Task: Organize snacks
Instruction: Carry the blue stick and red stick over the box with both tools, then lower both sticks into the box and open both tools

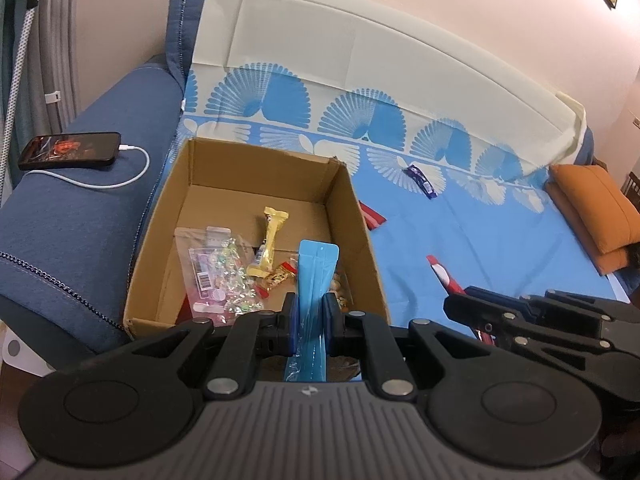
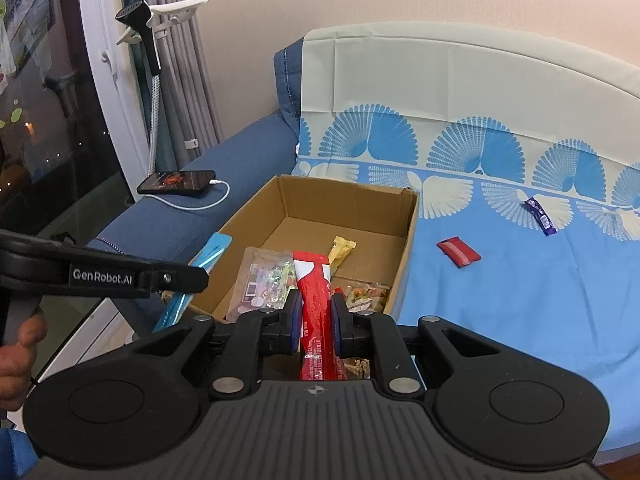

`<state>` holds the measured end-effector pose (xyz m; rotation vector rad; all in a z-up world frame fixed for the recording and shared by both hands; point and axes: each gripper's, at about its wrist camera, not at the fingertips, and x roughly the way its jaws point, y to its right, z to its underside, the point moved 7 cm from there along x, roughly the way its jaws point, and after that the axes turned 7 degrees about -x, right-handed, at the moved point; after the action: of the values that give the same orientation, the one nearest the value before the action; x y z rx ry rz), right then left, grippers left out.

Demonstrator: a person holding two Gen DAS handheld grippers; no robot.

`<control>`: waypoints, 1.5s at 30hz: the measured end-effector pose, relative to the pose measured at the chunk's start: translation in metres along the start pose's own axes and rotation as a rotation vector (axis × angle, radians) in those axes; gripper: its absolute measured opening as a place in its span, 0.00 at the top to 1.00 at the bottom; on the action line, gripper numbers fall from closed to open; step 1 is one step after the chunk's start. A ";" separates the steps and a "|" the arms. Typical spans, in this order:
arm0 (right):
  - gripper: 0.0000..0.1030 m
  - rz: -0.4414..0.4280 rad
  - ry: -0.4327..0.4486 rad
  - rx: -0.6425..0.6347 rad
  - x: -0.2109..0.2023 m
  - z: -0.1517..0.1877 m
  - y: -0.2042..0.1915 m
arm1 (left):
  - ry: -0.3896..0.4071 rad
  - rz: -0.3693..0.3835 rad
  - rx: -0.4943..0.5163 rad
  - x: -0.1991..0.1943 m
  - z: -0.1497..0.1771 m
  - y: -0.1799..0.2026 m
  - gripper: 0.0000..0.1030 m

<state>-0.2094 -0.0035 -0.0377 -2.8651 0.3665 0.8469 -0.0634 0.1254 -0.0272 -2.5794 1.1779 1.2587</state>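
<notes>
While your left gripper (image 1: pixel 310 318) is clamped on the blue pouch (image 1: pixel 316 276) and your right gripper (image 2: pixel 314 320) pinches the red packet (image 2: pixel 316 292), both snacks stick out past the fingertips over the near end of the cardboard box (image 1: pixel 348 208). Let go too early and either could land outside the near wall. Beyond your fingers, a red wrapper (image 2: pixel 458 251) and a purple bar (image 2: pixel 540 216) lie loose on the sheet.

Brown box (image 1: pixel 224 184), blue pouch (image 1: pixel 318 268), red pack (image 2: pixel 316 280), blue/cream fan-print sheet (image 1: pixel 480 240).

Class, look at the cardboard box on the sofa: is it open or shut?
Open: the cardboard box has no lid over it, and snacks lie visible on its floor.
</notes>
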 end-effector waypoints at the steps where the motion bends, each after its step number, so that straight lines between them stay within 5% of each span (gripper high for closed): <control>1: 0.84 0.001 -0.004 0.000 0.001 0.000 0.000 | 0.002 -0.001 -0.003 0.000 -0.001 -0.001 0.87; 25: 0.84 0.005 -0.034 -0.012 0.037 -0.020 0.006 | 0.016 -0.026 -0.029 0.023 -0.032 -0.024 0.87; 45: 0.84 -0.016 -0.105 0.057 0.116 -0.032 0.028 | -0.046 -0.048 -0.056 0.098 -0.072 -0.042 0.87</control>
<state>-0.1055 -0.0594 -0.0763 -2.7542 0.3488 0.9632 0.0488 0.0708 -0.0578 -2.5852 1.0813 1.3528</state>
